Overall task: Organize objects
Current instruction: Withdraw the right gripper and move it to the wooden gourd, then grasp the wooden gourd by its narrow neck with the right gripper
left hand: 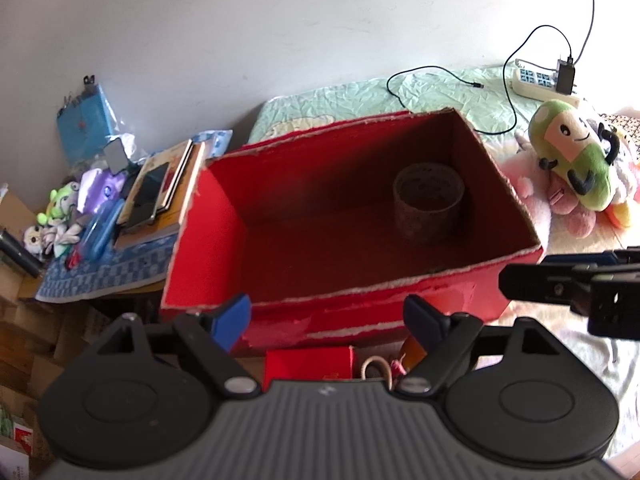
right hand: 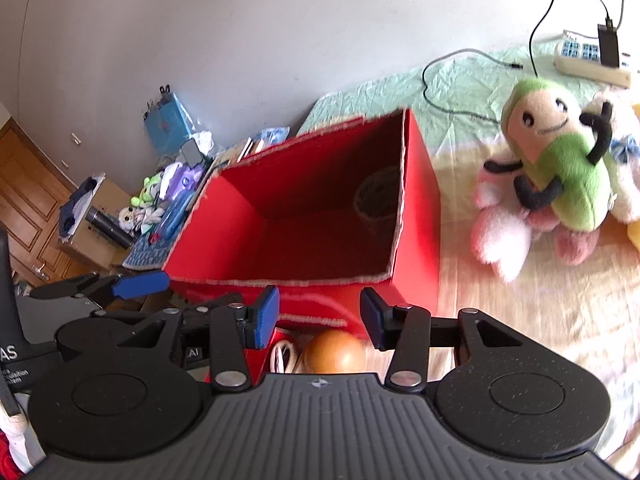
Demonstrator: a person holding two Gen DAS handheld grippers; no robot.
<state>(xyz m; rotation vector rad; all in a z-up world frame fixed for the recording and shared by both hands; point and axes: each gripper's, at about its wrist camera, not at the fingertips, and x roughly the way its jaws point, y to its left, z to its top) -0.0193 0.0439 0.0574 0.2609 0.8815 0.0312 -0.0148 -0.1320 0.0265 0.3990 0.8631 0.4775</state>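
Two sets of tongs sit in front of you, both spread wide and both holding nothing. Take the red box (left hand: 352, 216) as your landmark; it stands open-topped on the bed (left hand: 440, 92), its torn cardboard rim showing pale along the edges. Beyond the box, the green sheet of the bed runs back to the wall. To the right of the box lies a heap of plush toys, topped by the green plush (left hand: 576, 156) with a smiling face, resting on a pink-and-white plush (right hand: 504, 232). To the left of the box, a cluttered side surface (left hand: 100, 272) carries a stack of books (left hand: 164, 196) and small toys. Inside the box, toward its far right corner, stands a roll of tape (left hand: 428, 200), upright on the box floor. Far behind the box on the right, a power strip (left hand: 540, 82) lies on the sheet with a black cable trailing from it. Your left tongs (left hand: 326, 320) hover just in front of the near wall of the box. Your right tongs (right hand: 318, 316) hang before the box's near right corner. Just below the right tongs, in front of the box, you have an orange ball (right hand: 334, 354) beside a small red packet (left hand: 308, 362) and a loop of cord.
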